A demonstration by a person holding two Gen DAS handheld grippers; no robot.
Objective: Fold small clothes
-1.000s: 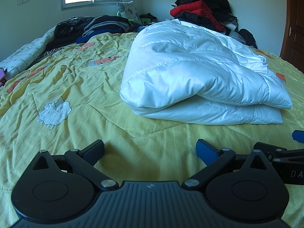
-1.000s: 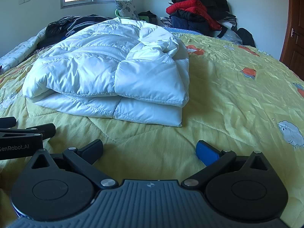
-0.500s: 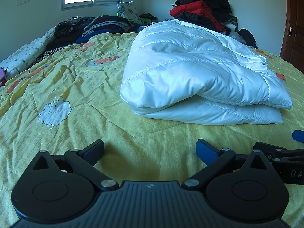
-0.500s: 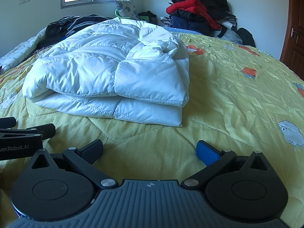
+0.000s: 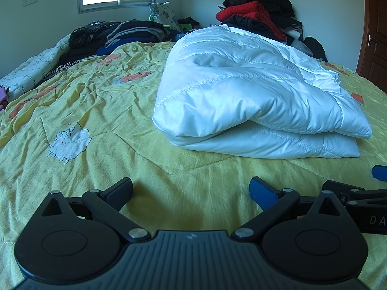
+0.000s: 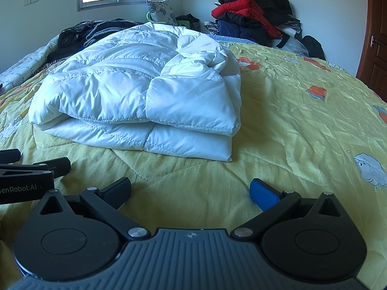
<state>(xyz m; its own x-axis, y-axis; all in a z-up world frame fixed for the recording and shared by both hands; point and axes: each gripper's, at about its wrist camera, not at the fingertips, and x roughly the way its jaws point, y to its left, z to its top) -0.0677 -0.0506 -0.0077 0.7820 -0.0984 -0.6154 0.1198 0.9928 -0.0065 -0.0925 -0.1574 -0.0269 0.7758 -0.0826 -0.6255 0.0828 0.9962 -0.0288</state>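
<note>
A white quilted puffer garment (image 5: pixel 246 96) lies folded in a thick stack on the yellow bedspread (image 5: pixel 101 111); the right wrist view shows it left of centre (image 6: pixel 135 96). My left gripper (image 5: pixel 191 189) rests low on the bedspread in front of its near left corner, open, nothing between the fingers. My right gripper (image 6: pixel 189 189) sits beside it, in front of the garment's near right corner, also open and empty. Each gripper shows at the other view's edge: the right one (image 5: pixel 362 193) and the left one (image 6: pixel 29 169).
Dark clothes (image 5: pixel 125 33) are heaped at the bed's far left under the window. A pile of red and black jackets (image 5: pixel 256 14) stands at the far right corner. A brown door (image 5: pixel 375 29) is on the right wall. Bare bedspread (image 6: pixel 302 120) stretches right of the garment.
</note>
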